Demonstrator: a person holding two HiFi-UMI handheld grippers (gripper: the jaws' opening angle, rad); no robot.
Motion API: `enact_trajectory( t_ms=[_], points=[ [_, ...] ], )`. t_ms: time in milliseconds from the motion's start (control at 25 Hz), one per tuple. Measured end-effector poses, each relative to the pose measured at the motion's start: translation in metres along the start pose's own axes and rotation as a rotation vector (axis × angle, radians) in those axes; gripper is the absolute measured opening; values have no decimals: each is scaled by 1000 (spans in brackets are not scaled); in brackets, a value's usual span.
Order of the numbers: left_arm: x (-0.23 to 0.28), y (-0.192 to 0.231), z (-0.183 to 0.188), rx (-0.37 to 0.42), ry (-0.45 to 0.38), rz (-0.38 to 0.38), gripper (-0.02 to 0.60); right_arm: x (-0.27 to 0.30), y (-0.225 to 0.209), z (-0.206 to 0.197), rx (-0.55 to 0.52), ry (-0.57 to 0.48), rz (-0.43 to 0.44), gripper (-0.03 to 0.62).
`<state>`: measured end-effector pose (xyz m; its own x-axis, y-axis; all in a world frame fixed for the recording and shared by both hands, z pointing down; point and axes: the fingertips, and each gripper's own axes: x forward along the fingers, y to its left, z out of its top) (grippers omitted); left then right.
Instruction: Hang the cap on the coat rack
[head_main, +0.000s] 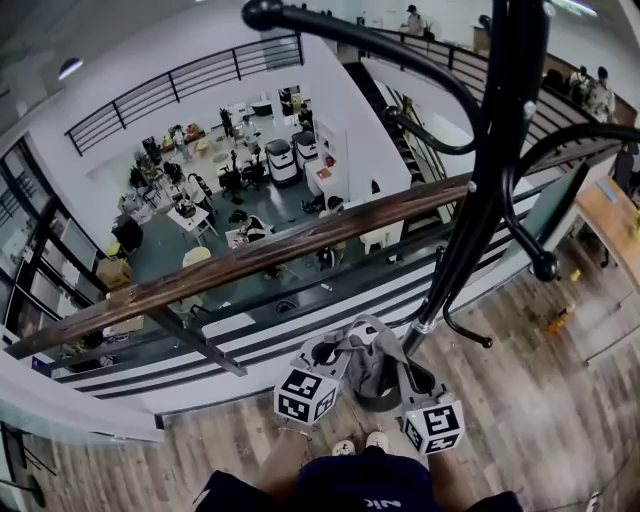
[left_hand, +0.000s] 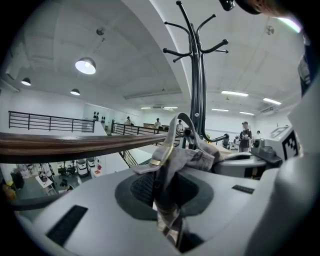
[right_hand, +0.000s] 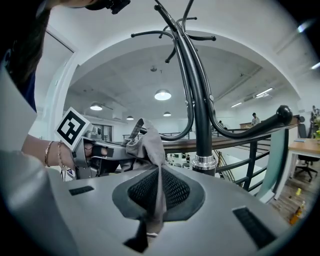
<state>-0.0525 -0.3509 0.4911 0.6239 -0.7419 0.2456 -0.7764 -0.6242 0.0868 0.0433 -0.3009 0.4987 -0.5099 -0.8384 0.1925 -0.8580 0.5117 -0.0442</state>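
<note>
A grey cap (head_main: 365, 350) hangs stretched between my two grippers, low in front of me, close to the foot of the black coat rack (head_main: 490, 180). My left gripper (head_main: 335, 358) is shut on the cap's fabric (left_hand: 187, 157), which has a brass buckle on its strap. The fabric is pinched between the left gripper's (left_hand: 167, 200) pads. My right gripper (head_main: 405, 375) is shut on another fold of the cap (right_hand: 147, 145), which runs down through the right gripper (right_hand: 155, 200). The rack's pole (right_hand: 202, 120) rises just beyond, and its curved hooks (left_hand: 196, 47) are high above the cap.
A wooden handrail (head_main: 250, 255) on a glass and metal balustrade runs across behind the rack, with an atrium drop beyond it. A wooden desk (head_main: 610, 215) stands at the right on the plank floor. The person's shoes (head_main: 360, 445) are just below the grippers.
</note>
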Motion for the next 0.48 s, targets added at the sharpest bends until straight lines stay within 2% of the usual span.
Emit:
enact_trajectory(
  t_ms=[480],
  points=[
    [22,-11,-5,16,20,-61,51,-11,-13,-7,26,2,-60,17]
  ],
)
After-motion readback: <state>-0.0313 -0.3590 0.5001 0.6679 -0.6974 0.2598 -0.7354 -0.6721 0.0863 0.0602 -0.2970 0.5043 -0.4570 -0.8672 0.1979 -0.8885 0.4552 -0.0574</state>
